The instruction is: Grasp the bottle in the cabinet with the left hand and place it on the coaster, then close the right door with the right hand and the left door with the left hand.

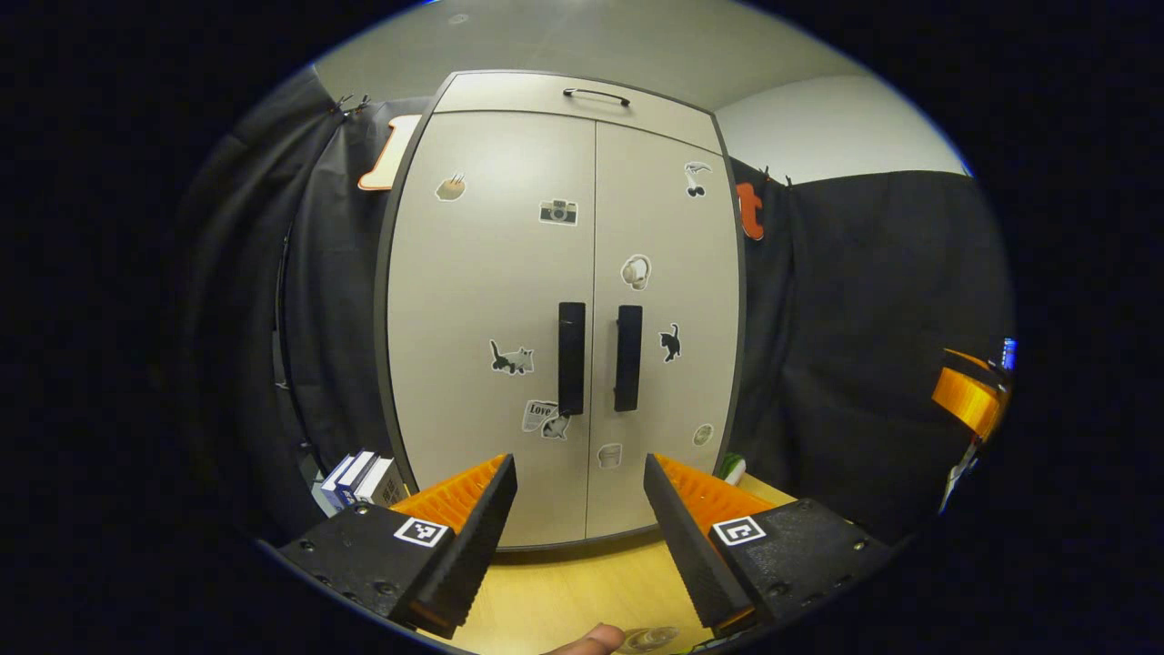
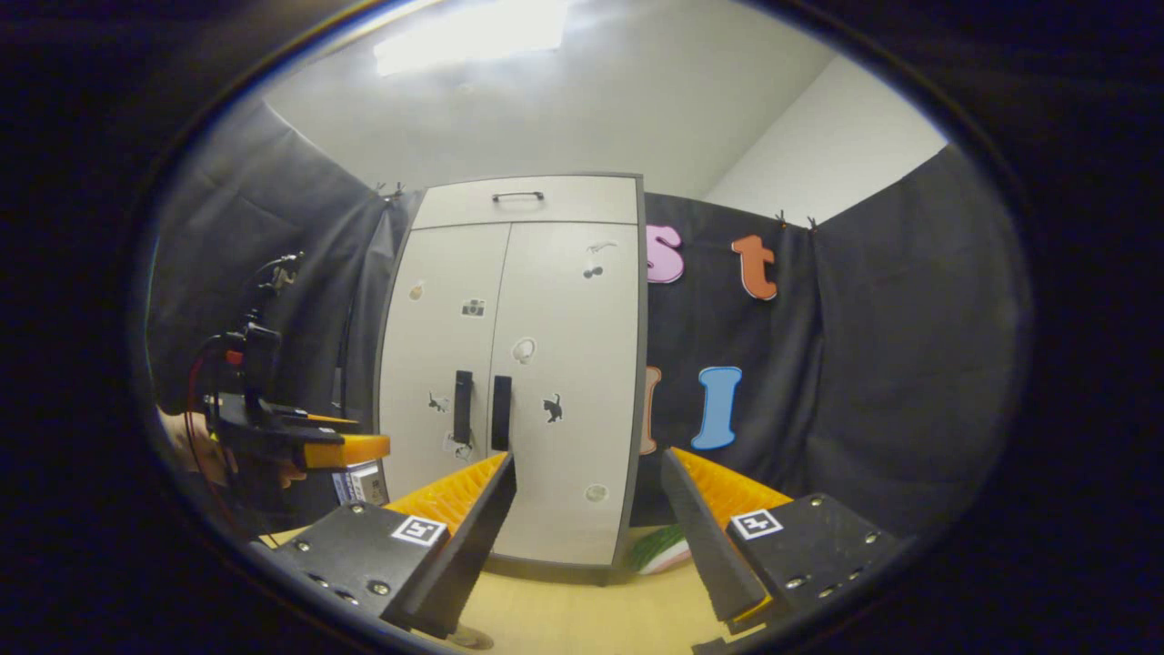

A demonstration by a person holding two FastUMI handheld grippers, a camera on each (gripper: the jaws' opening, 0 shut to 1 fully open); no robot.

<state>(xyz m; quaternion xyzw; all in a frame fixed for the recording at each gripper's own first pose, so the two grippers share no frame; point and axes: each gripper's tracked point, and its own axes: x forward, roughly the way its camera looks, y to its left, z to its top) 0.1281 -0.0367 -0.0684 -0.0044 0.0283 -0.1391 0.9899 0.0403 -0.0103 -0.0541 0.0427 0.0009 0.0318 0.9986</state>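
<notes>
A tall pale cabinet (image 1: 491,273) with stickers stands straight ahead on the wooden table, both doors closed flush. Its two dark vertical handles, the left handle (image 1: 571,357) and the right handle (image 1: 627,357), sit side by side at the middle seam. My left gripper (image 1: 578,468) is open and holds nothing, a short way in front of the doors, below the handles. In the right gripper view the cabinet (image 2: 555,364) is farther off, and my right gripper (image 2: 589,459) is open and holds nothing. A clear glassy object (image 1: 650,639) shows at the bottom edge, too cut off to identify.
Several books (image 1: 359,478) stand left of the cabinet, and a green and white object (image 2: 659,550) lies at its right foot. A fingertip (image 1: 591,642) shows at the bottom edge. The other gripper (image 1: 968,400) is far right. The left gripper (image 2: 346,448), held by a hand, shows left.
</notes>
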